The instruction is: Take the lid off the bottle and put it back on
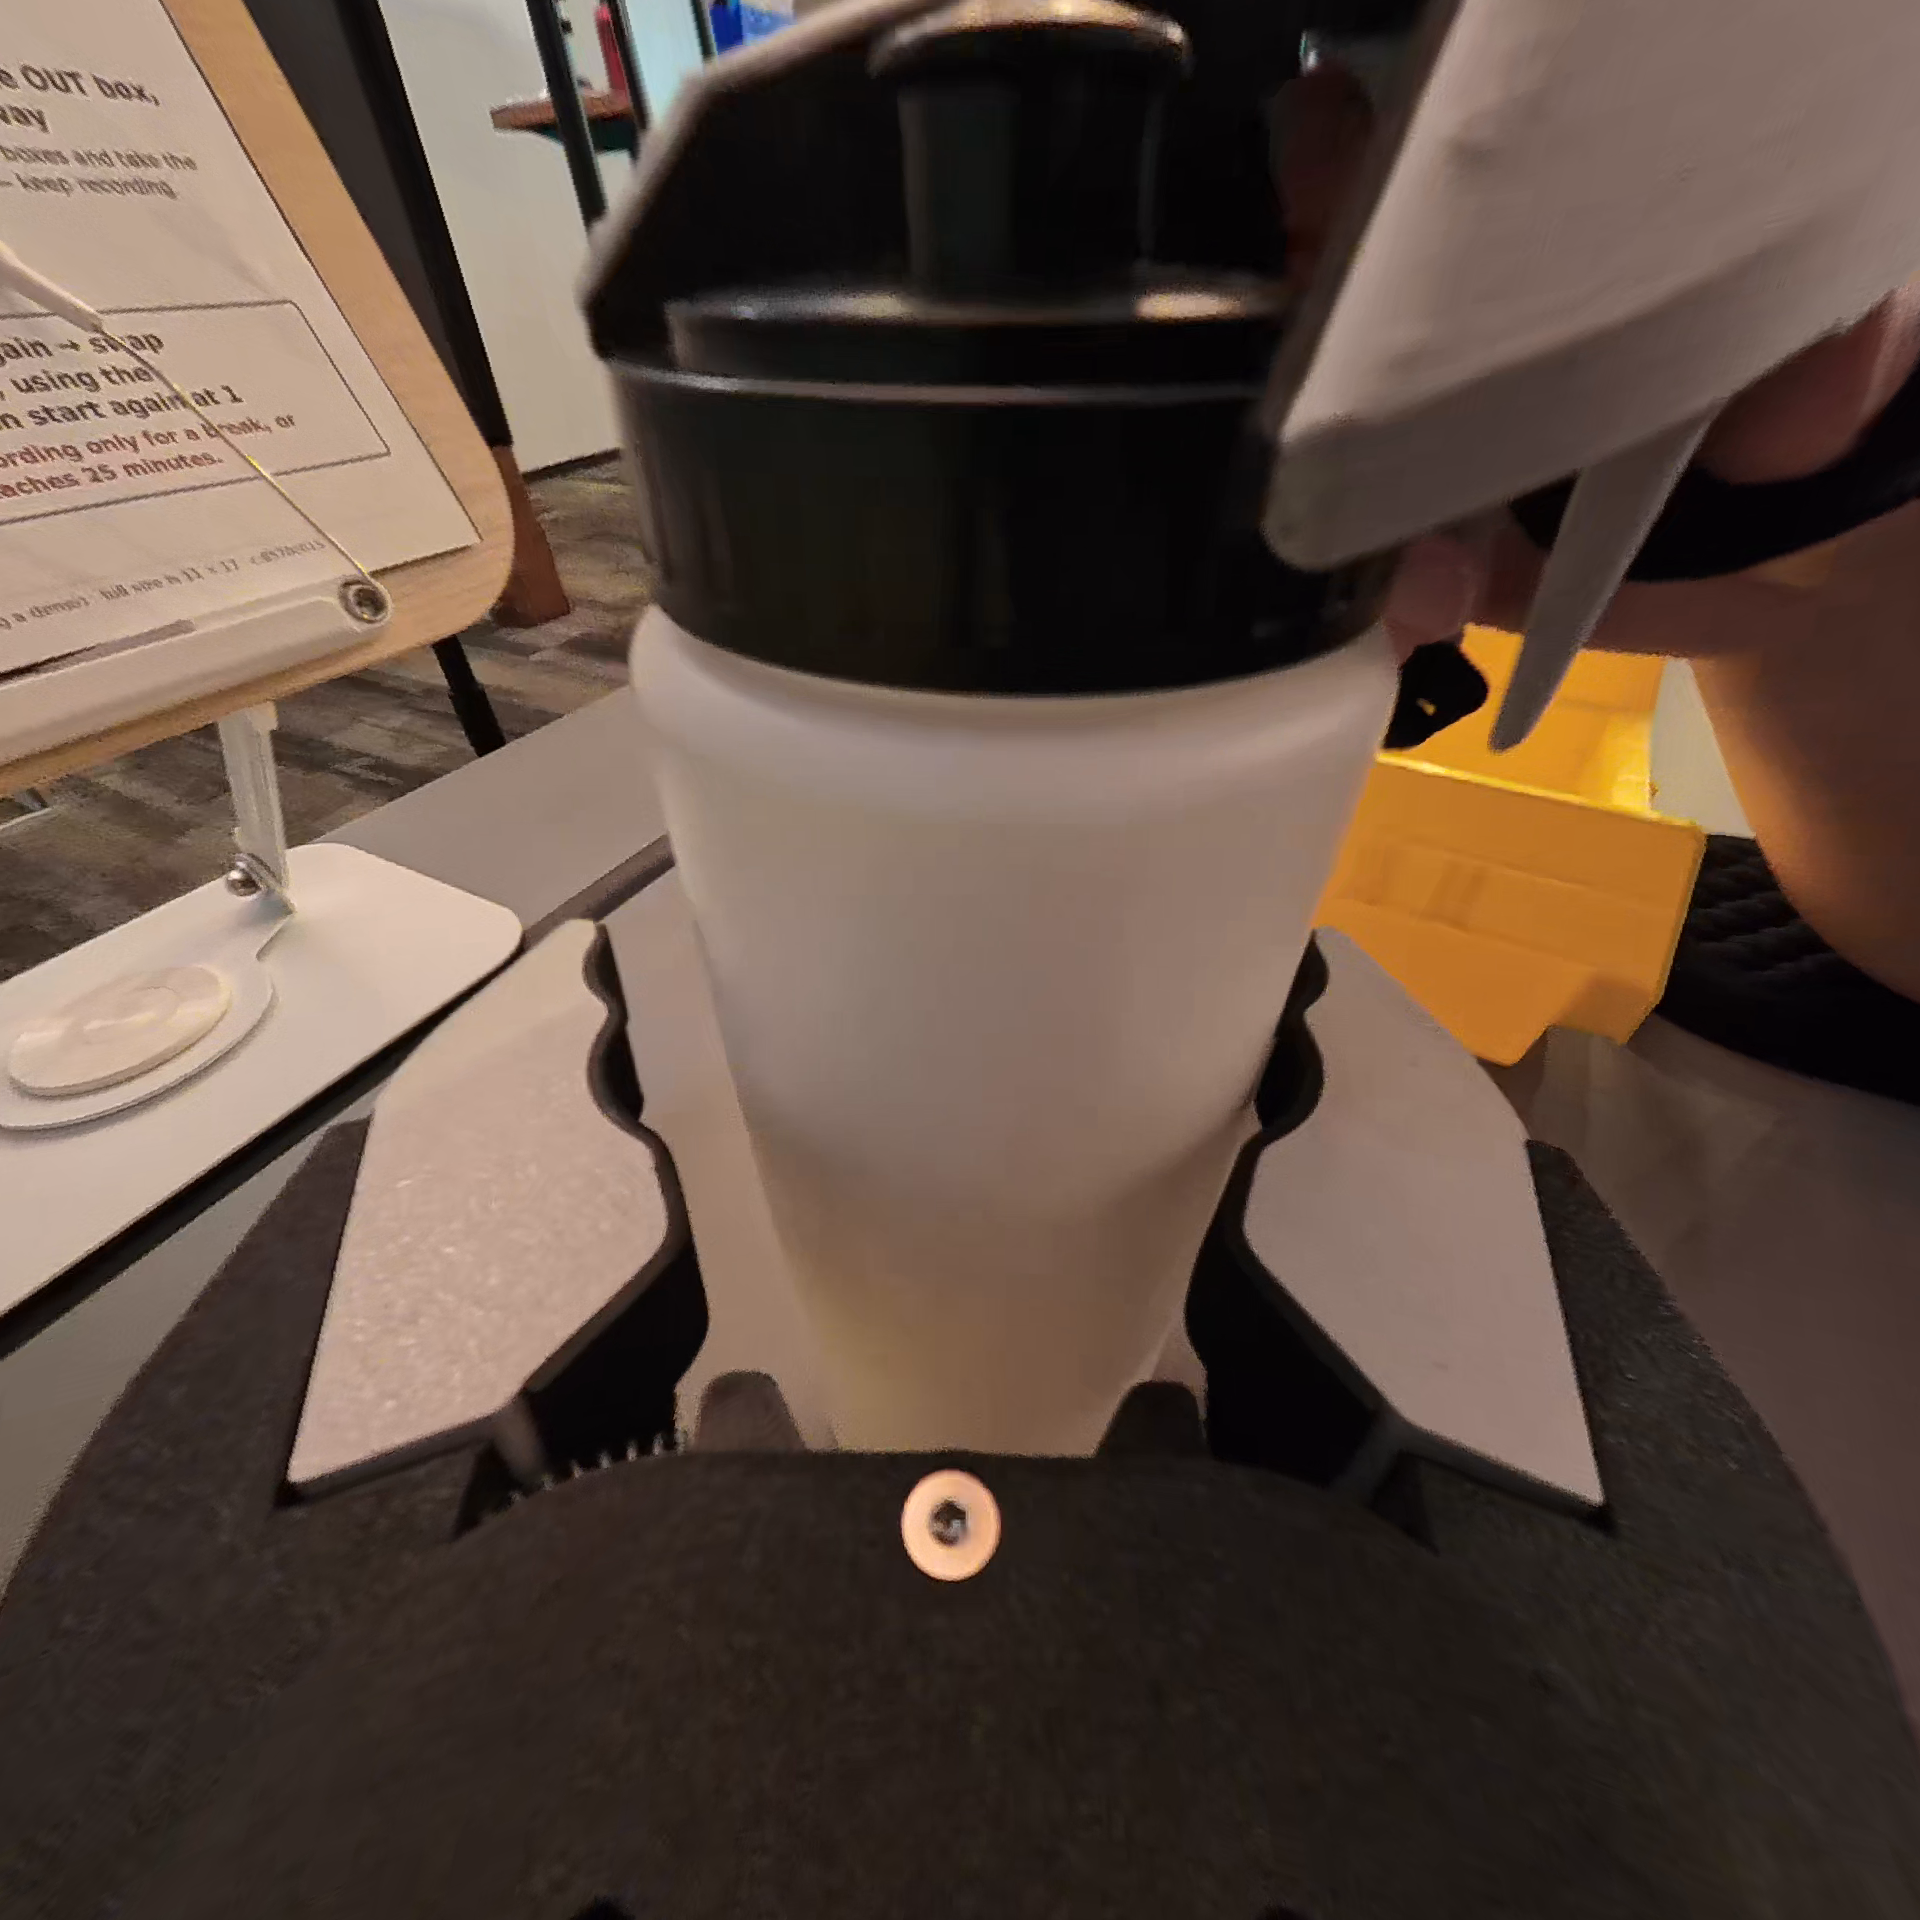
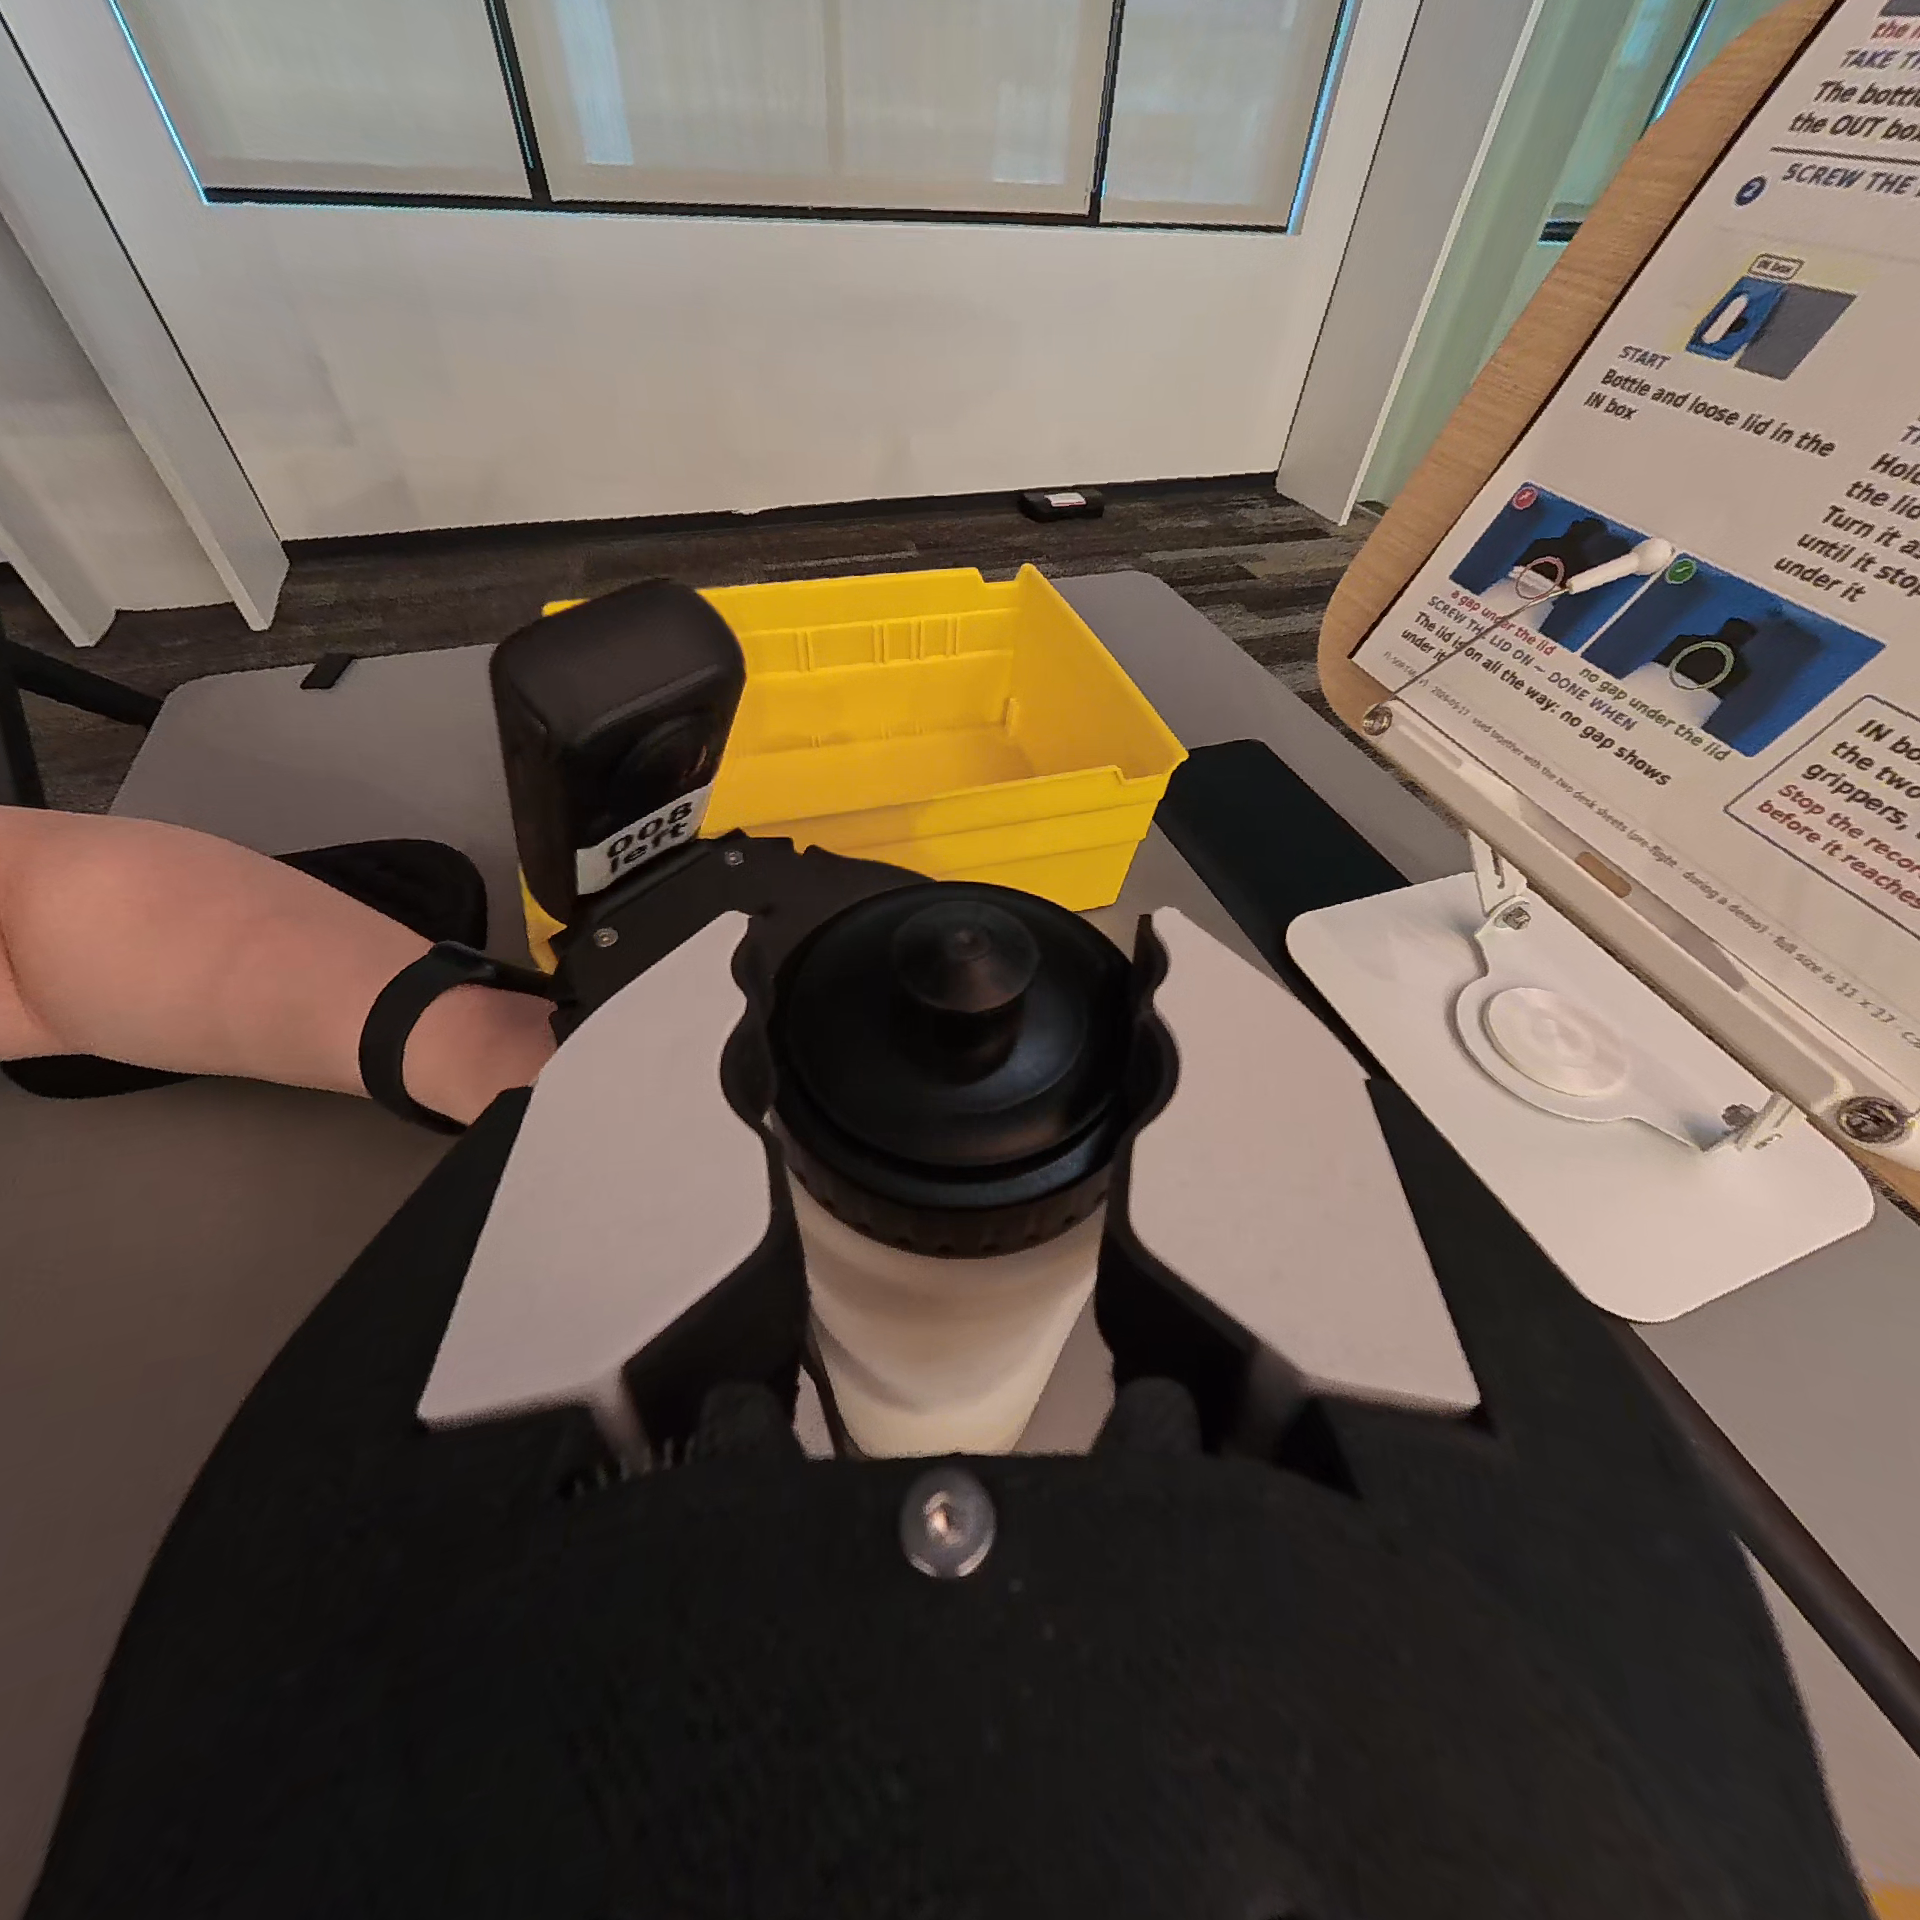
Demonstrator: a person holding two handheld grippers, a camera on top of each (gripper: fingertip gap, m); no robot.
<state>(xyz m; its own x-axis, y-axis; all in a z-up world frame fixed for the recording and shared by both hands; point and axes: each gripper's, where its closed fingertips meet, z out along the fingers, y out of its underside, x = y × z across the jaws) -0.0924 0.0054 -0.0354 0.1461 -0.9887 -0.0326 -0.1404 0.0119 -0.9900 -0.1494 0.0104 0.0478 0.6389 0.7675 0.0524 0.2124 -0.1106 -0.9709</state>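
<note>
A white bottle (image 1: pixel 987 987) with a black screw lid (image 1: pixel 966 520) and a pull spout stands upright between my left gripper's (image 1: pixel 956 956) fingers. The right finger touches the bottle body. A narrow gap shows at the left finger (image 1: pixel 499 1195), so the jaws are not clamped. My right gripper (image 2: pixel 951 935) comes down from above, and its jaws are shut on the lid (image 2: pixel 956 1049). One of its grey fingers (image 1: pixel 1558 260) shows beside the lid in the left wrist view. The bottle body (image 2: pixel 935 1340) hangs below the lid in the right wrist view. The bottle's base is hidden.
An empty yellow bin (image 2: pixel 935 821) sits behind the bottle on the grey table (image 2: pixel 260 1299). A wooden instruction board (image 2: pixel 1662 468) on a white stand base (image 2: pixel 1558 1195) stands to the right. A black mat (image 2: pixel 1257 821) lies by the bin. A person's forearm (image 2: pixel 156 935) holds the left gripper.
</note>
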